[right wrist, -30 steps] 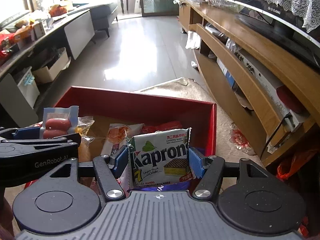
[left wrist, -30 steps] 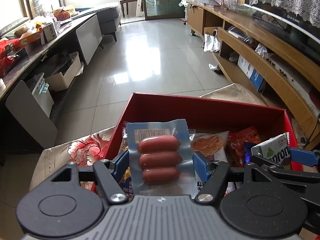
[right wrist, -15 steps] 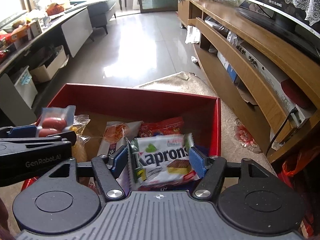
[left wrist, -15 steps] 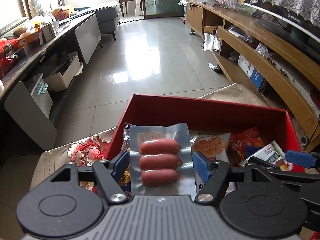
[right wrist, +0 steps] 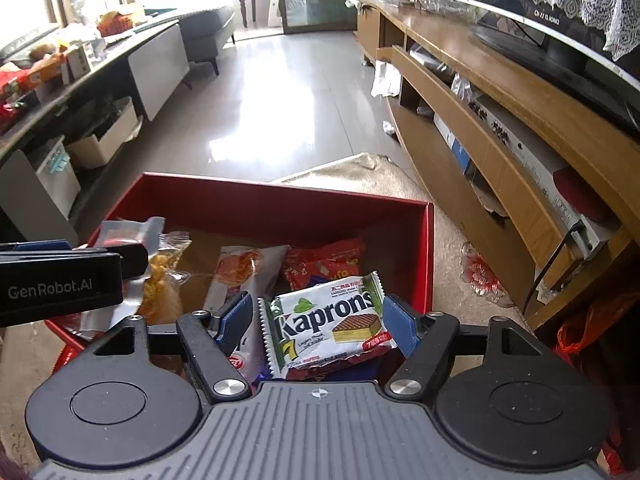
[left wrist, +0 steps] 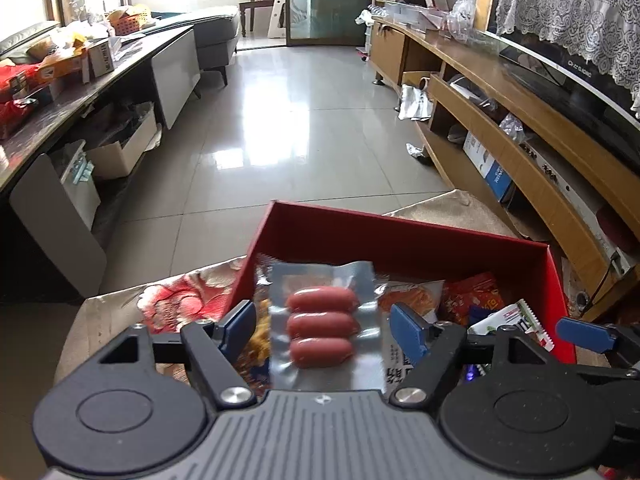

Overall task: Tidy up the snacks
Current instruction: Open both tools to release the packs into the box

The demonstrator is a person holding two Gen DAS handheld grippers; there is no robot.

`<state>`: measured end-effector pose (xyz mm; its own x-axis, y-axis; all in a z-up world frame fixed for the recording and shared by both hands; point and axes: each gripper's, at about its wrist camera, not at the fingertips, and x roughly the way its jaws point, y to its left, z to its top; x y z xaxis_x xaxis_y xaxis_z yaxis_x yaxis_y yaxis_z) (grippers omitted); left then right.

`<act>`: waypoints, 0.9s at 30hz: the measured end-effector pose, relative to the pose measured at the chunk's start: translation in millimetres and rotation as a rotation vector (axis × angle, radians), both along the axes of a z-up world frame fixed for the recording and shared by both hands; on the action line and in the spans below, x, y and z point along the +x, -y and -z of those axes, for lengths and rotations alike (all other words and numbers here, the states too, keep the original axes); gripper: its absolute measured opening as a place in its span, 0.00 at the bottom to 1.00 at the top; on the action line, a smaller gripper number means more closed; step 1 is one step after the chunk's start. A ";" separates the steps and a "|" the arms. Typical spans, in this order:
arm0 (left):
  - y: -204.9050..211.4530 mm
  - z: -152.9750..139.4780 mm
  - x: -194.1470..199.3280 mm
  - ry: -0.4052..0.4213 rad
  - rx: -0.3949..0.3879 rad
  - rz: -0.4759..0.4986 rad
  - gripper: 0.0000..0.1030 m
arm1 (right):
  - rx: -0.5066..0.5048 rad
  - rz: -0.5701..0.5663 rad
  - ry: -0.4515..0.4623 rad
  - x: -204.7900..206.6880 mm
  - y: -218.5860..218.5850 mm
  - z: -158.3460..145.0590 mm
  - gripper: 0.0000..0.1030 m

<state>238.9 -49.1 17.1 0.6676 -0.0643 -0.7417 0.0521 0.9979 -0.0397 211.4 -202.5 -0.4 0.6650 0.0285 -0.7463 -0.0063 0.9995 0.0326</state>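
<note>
An open red box stands on the table with several snack packs in it. A clear pack of three sausages lies between the blue pads of my left gripper. Its jaws are opening, with a small gap at each pad. In the right wrist view a white and green Kaprons wafer pack lies tilted on other snacks in the red box. It sits between the pads of my right gripper, whose jaws are also opening. The left gripper's black finger shows at the left of that view.
The box also holds a white pack with an orange picture, a red pack and a yellow snack bag. A floral cloth covers the table. A wooden TV cabinet runs along the right, a cluttered dark counter along the left.
Both grippers' jaws have widened. The wafer pack has tipped from upright to lying flat in the box. The sausage pack now sits loose between the left pads, and the left gripper has drawn back slightly.
</note>
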 end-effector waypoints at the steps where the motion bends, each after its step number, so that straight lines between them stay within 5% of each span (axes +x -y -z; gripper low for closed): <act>1: -4.2 -0.5 -2.0 -0.002 -0.004 -0.007 0.69 | 0.000 -0.004 0.004 -2.1 -1.0 -1.7 0.76; 16: -70.7 5.9 -44.5 -0.045 -0.045 -0.057 0.69 | -0.002 -0.125 -0.021 -48.6 -43.4 -5.0 0.77; 27: -81.0 40.7 -50.1 -0.139 -0.007 0.037 0.69 | 0.003 -0.208 -0.116 -61.5 -68.0 15.3 0.79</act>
<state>188.8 32.0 -23.6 0.5558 -0.0922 -0.8262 0.0825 0.9950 -0.0556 149.8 -134.5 -15.7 0.5543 0.1578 -0.8172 -0.2079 0.9770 0.0476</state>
